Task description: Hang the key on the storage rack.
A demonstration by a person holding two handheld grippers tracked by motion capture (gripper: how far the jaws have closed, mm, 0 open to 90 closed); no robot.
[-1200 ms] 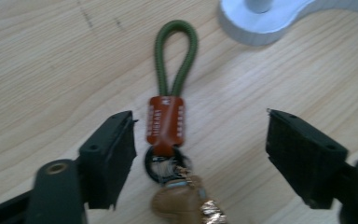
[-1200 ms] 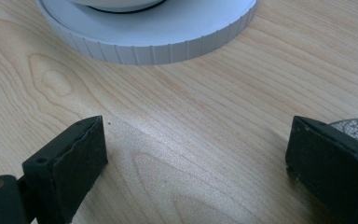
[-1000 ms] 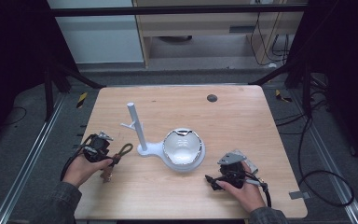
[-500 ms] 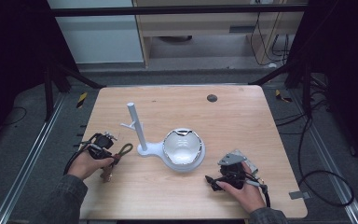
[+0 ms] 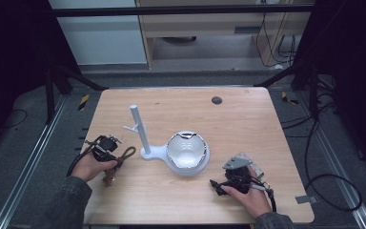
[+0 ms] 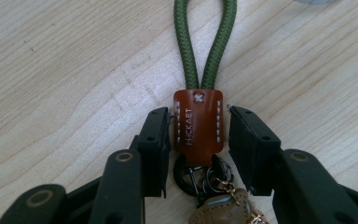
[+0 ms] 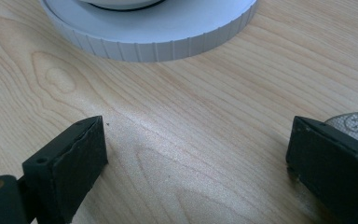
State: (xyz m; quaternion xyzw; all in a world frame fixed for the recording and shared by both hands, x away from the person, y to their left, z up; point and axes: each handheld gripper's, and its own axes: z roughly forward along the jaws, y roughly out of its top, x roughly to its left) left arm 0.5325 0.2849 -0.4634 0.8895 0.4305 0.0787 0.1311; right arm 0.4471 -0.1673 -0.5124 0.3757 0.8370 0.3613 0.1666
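A keychain lies flat on the wooden table [image 5: 248, 124], with a green rope loop [image 6: 205, 42], a brown leather tab [image 6: 198, 135] and metal rings [image 6: 200, 175]. In the high view the loop [image 5: 127, 153] lies left of the white stand. My left gripper [image 6: 199, 113] straddles the tab. Its jaws have just been closing, with a thin gap still on each side of the tab, so it is open. My right gripper [image 7: 198, 125] rests low on the table, wide open with nothing between its jaws, just short of the stand's round white base [image 7: 158, 32].
The white stand has an upright post [image 5: 138, 125] with a short side peg, and a round dish [image 5: 186, 150] beside it, mid-table. A dark round grommet [image 5: 216, 100] sits near the far edge. My left gripper [image 5: 108, 149] and right gripper [image 5: 219, 185] are held near the front edge.
The left hand has shifted slightly at the keychain. The right hand and its gripper have kept still.
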